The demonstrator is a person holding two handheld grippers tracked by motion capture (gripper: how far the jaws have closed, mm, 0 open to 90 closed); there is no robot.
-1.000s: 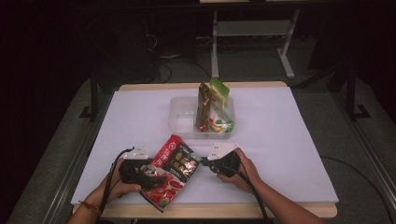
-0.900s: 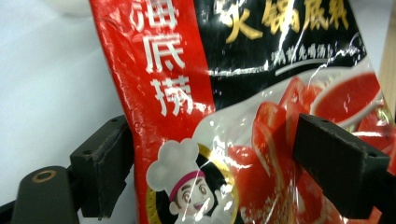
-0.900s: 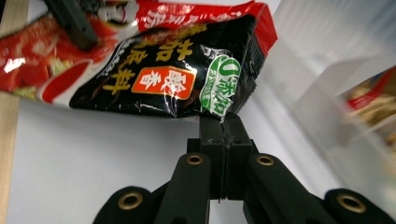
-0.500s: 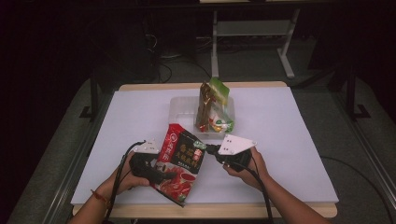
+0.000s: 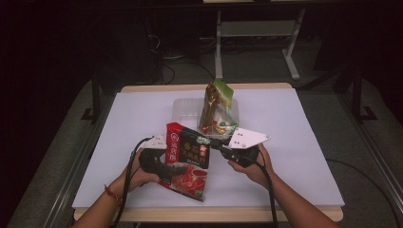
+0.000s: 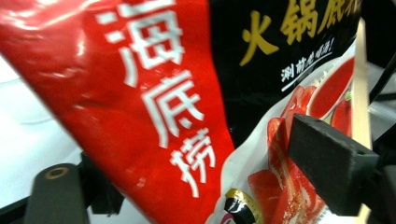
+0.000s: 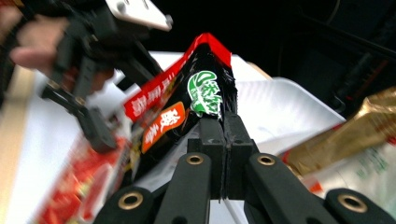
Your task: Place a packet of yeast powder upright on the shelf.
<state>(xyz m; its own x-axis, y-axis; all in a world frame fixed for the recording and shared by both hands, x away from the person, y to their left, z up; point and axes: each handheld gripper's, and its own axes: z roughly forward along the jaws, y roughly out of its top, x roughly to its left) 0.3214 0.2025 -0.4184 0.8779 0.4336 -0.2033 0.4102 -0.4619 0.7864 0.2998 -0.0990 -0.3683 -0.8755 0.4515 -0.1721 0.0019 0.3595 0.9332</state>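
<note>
A red and black hotpot-base packet stands tilted above the table's front, its lower end near the white surface. My right gripper is shut on the packet's upper right corner; the right gripper view shows the jaws pinched on the corner by the green logo of the packet. My left gripper sits at the packet's lower left. In the left gripper view its jaws stand wide on either side of the packet. They have just been closing a little and do not press on it.
A clear plastic tub stands at the table's middle back with a green and gold snack bag upright in it. The white table has free room to the right and left. Its wooden front edge lies close below the hands.
The packet has gone from lying flat to standing tilted, lifted by its corner as my right gripper rose. My left gripper shifted right, in against the packet's lower part.
</note>
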